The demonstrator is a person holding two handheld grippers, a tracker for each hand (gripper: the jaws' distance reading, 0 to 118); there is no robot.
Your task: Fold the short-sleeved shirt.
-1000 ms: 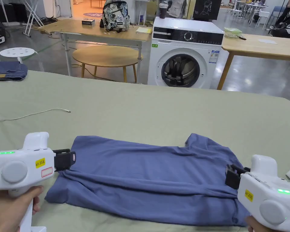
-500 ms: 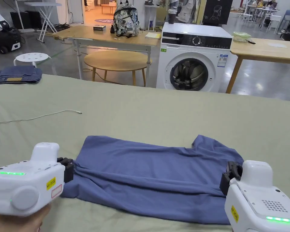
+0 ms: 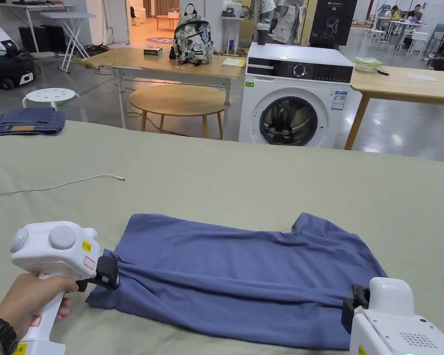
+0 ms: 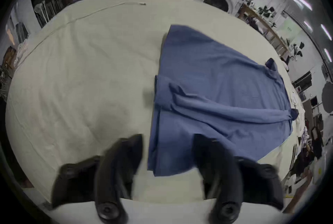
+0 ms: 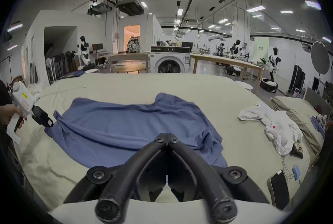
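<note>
Shirt [image 3: 244, 277]: lies flat near the table's [image 3: 216, 185] front edge.
Left gripper [image 4: 167, 157]: your jaws stand released at the shirt's left edge.
Right gripper [image 5: 167, 139]: your jaws are clenched on the shirt's right edge.

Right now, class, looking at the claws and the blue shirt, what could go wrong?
The left claw stands open at the blue shirt's edge while the right claw pinches the other end: a pull would likely drag it askew. The raised ridge between them may get folded in as a crease.
</note>
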